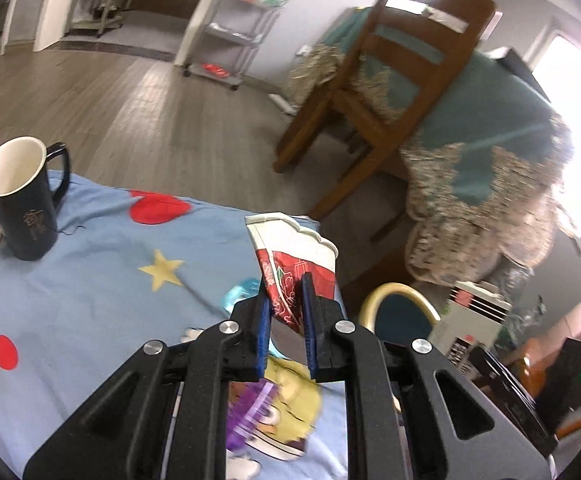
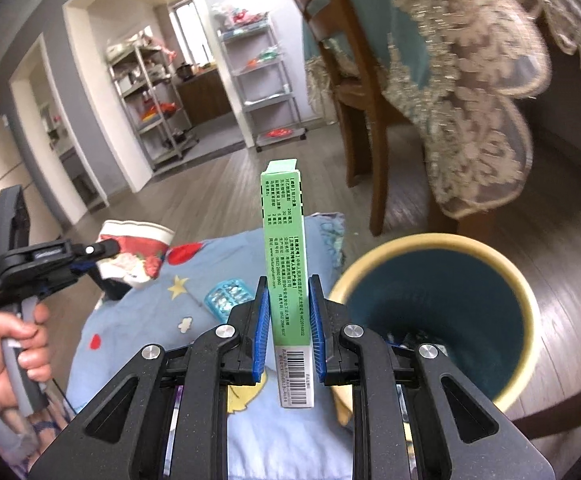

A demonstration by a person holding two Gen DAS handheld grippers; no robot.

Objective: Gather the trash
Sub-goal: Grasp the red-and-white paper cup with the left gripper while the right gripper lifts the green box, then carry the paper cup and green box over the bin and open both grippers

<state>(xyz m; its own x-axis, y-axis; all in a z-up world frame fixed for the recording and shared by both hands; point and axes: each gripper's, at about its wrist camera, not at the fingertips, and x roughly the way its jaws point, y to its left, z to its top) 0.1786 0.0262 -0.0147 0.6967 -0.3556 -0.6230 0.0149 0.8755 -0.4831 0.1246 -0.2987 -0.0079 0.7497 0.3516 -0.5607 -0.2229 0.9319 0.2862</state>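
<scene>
Above a cartoon-print cloth point(image 1: 90, 280), the left gripper point(image 1: 286, 312) clamps a crushed paper cup point(image 1: 294, 256); the right gripper point(image 2: 289, 316) clamps a green carton point(image 2: 286, 248) upright. The bin point(image 2: 438, 242) waits just right: centre each piece over its mouth before releasing.

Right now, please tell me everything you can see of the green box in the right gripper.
The green box is a long, slim carton, apparently thin cardboard, with dark printed text down its face and a white end carrying a barcode. It stands nearly upright, and the flap at its top end looks slightly raised. The right gripper is shut on its lower part, blue pads pressing both narrow sides. It hangs above the blue cloth, just left of the bin; nothing else touches it.
</scene>
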